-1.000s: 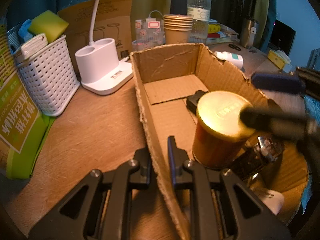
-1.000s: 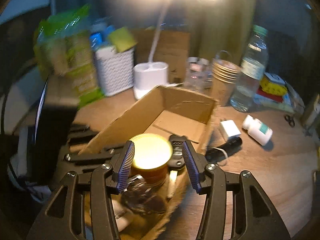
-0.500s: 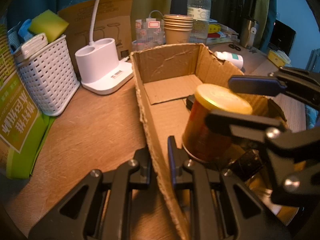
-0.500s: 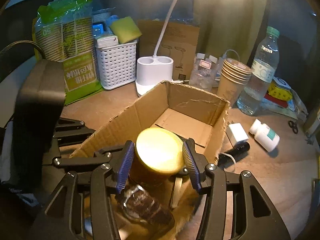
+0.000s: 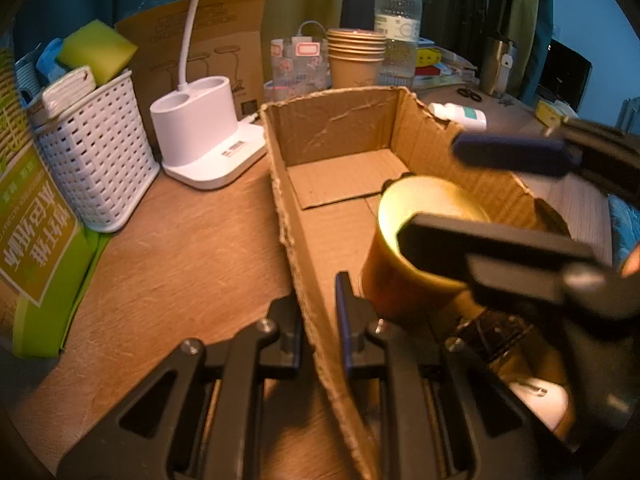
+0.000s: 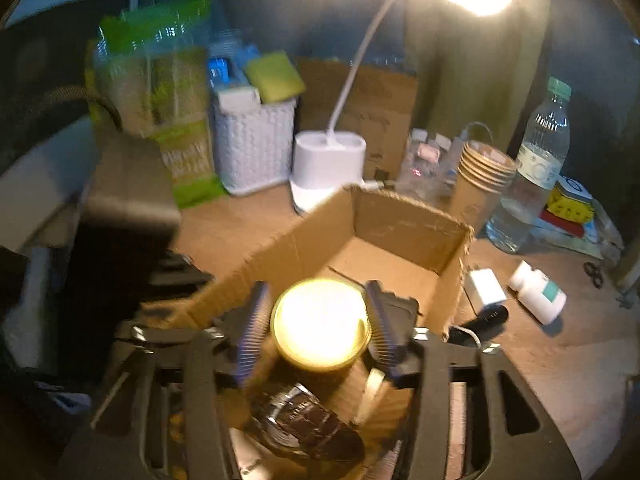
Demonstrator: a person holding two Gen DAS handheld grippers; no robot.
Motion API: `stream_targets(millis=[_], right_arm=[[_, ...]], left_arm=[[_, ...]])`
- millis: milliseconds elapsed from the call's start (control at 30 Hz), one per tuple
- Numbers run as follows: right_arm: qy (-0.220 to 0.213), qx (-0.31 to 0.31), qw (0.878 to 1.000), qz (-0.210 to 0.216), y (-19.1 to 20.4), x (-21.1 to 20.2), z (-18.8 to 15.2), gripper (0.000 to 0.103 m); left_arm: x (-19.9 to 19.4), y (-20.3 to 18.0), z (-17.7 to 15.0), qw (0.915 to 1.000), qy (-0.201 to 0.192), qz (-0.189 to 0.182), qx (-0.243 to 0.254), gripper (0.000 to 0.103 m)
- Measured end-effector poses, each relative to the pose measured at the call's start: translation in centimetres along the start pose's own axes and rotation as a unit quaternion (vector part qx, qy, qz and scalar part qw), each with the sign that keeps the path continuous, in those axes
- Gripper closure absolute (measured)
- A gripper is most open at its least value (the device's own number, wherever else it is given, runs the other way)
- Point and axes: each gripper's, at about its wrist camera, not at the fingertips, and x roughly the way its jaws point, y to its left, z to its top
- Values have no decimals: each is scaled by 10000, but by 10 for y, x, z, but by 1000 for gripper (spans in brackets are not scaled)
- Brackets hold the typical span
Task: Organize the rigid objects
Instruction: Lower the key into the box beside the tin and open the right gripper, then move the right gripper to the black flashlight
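Note:
An open cardboard box (image 5: 336, 132) (image 6: 404, 232) stands on the wooden desk. My left gripper (image 5: 318, 312) is shut on its near left wall. Inside stands an amber jar with a gold lid (image 5: 416, 240) (image 6: 320, 324). My right gripper (image 6: 318, 328) is open, its blue-padded fingers on either side of the jar's lid with small gaps showing. A dark wristwatch (image 6: 304, 424) and a white object (image 5: 540, 400) lie in the box near the jar.
A white basket (image 5: 96, 160), a white lamp base (image 5: 200, 128), paper cups (image 5: 354, 60) and a water bottle (image 5: 398, 20) stand behind the box. A white pill bottle (image 6: 538, 292), a white adapter (image 6: 484, 286) and a black flashlight (image 6: 484, 318) lie right of it.
The right gripper has lifted and pulled back a little around the jar, which now stands upright in the box. The left gripper has kept its hold on the box wall.

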Motion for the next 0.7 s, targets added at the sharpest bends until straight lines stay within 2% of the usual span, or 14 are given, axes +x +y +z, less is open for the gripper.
stream_targets(millis=[167, 433, 700], right_arm=[[-148, 521, 9984, -167, -24, -10, 2, 40], [-471, 1324, 9882, -614, -72, -32, -2, 40], [-411, 1693, 9804, -918, -101, -35, -15, 40]], left_arm=[[1, 1, 0, 10000, 4, 10, 4, 88], [1, 1, 0, 10000, 4, 11, 6, 88], [1, 2, 0, 10000, 4, 12, 6, 88]])
